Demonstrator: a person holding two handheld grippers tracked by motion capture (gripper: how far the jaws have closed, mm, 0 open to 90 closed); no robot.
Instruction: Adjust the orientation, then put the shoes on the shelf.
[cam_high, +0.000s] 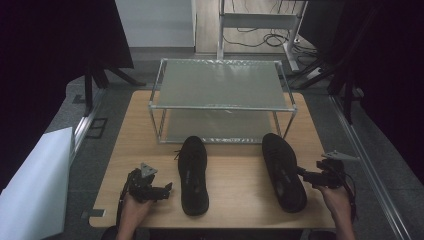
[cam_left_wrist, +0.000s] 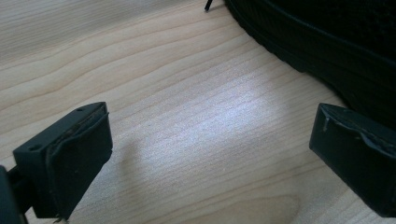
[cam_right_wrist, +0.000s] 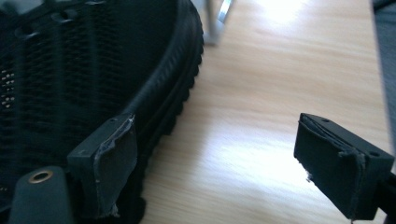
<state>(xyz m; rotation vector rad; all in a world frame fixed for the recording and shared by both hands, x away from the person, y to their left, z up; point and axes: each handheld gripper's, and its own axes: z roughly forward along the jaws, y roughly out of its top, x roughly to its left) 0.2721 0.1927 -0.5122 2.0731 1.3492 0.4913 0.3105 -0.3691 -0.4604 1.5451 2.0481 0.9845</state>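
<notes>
2 black shoes on the wooden desk (cam_high: 235, 165), toes toward the rack: left shoe (cam_high: 193, 175) near desk centre, heel close to the front edge; right shoe (cam_high: 283, 171) nearer the desk's right side, angled a bit, w/ a bare strip of wood between them. Left gripper (cam_high: 169, 189) sits low just beside left shoe's outer side, jaws spread wide, nothing btwn them; in left gripper view the shoe sole (cam_left_wrist: 327, 51) runs past the upper right, apart from both pads, bare wood in the gap. Right gripper (cam_high: 303, 174) is at right shoe's outer edge, released, not gripping; right gripper view has one pad up against the ribbed sole (cam_right_wrist: 173, 93), the other well clear over bare desk, near the right edge. 1 metal-frame rack (cam_high: 220, 97) w/ 2 shelves takes the far half of the desk, both shelves bare, its front legs just behind the toes. Grey floor (cam_high: 85, 150) round the desk, white sheet (cam_high: 35, 185) at left, dark curtains both sides, cables at the back.
</notes>
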